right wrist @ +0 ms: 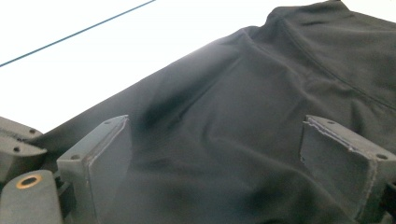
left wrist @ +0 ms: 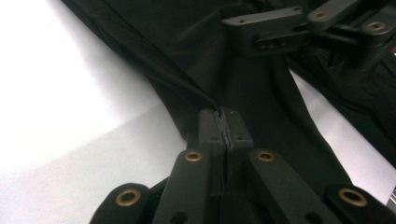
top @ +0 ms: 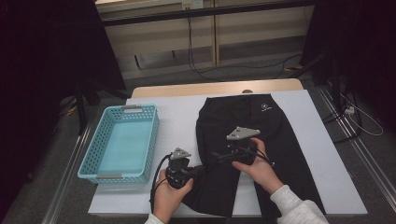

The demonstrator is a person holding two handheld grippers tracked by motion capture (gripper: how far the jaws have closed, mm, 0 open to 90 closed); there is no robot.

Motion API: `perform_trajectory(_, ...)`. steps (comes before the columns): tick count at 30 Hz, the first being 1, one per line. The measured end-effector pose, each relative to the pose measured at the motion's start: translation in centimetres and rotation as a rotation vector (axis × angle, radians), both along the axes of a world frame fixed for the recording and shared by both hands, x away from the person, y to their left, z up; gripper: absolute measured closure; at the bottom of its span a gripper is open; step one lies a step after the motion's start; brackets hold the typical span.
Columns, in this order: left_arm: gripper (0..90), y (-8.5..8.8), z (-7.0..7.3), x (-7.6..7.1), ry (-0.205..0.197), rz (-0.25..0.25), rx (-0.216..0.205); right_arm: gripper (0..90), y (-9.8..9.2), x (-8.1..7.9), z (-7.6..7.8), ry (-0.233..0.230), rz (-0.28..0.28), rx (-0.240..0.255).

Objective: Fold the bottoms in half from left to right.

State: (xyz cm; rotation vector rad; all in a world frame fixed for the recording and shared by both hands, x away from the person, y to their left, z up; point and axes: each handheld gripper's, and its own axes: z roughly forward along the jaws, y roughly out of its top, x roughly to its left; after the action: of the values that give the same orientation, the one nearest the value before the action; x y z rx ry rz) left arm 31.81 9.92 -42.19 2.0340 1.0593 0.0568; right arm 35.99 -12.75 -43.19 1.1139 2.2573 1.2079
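A pair of black trousers (top: 247,121) lies flat on the white table cover (top: 177,116), with the waistband and a small white logo at the far end. My left gripper (top: 198,170) is at the near left leg, shut on the fabric's edge (left wrist: 225,126). A fold of cloth runs up from its pads. My right gripper (top: 229,154) hovers just beyond it over the same leg. In the right gripper view its jaws stand wide open, both pads (right wrist: 100,154) low over the black cloth (right wrist: 224,107) with nothing between them.
An empty light-blue plastic basket (top: 114,177) stands on the table's left side. Bare white cover lies between basket and trousers and along the right edge. The right gripper's linkage (left wrist: 280,28) shows close ahead in the left gripper view. Cables lie on the floor beyond the table.
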Motion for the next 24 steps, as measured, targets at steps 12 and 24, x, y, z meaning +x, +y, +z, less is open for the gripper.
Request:
perform_trajectory(12,89.1,-0.8,-0.2,-0.1,-0.018,-0.012,0.002,12.5,2.0,1.2,0.0,-0.002,0.004,0.002)
perform_trajectory(24,89.0,-0.9,-0.5,0.1,-0.028,-0.002,-0.003,18.7,4.1,2.4,-0.6,0.002,0.009,-0.017)
